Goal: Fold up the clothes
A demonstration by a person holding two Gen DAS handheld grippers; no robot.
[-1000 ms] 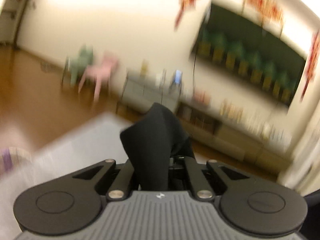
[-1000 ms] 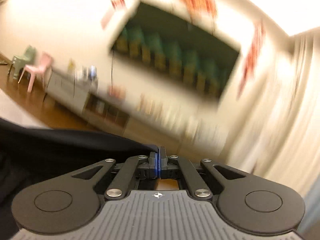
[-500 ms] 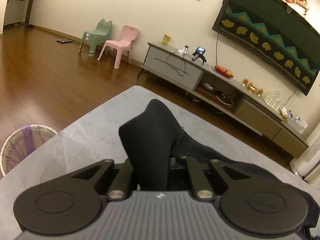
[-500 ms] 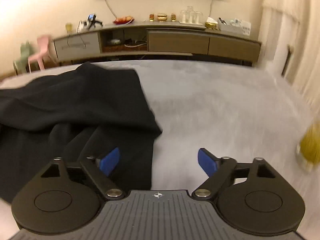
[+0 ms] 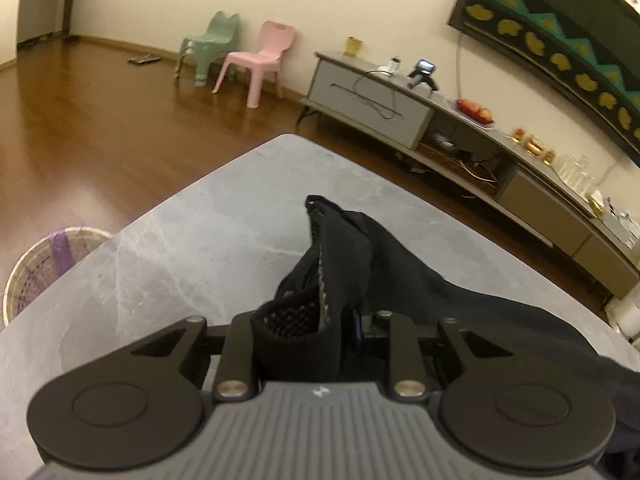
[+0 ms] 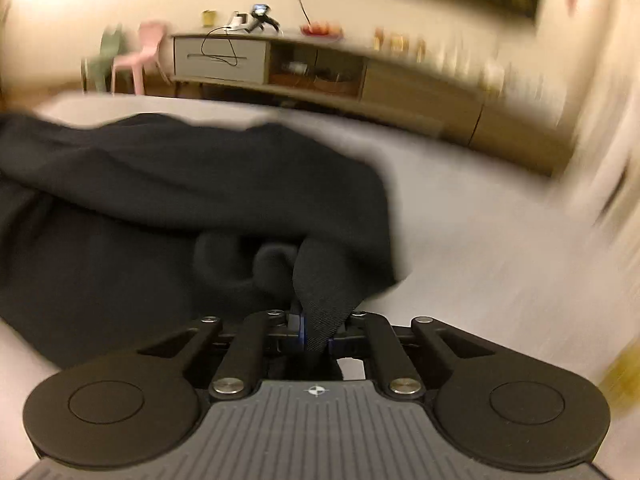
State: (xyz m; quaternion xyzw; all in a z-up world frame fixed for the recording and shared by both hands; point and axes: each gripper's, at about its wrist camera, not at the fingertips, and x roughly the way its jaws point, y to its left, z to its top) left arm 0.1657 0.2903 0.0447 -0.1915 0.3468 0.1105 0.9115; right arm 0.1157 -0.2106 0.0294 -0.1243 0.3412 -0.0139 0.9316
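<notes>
With the black garment (image 6: 168, 184) heaped on the grey surface (image 5: 192, 248), the left gripper (image 5: 320, 332) is opening around a bunched hem while the right gripper (image 6: 316, 332) is closing on another fold, so either corner may slip free and spoil the fold.

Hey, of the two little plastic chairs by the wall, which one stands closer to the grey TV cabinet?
The pink chair. It stands beside the cabinet; the mint-green chair is farther away.
</notes>
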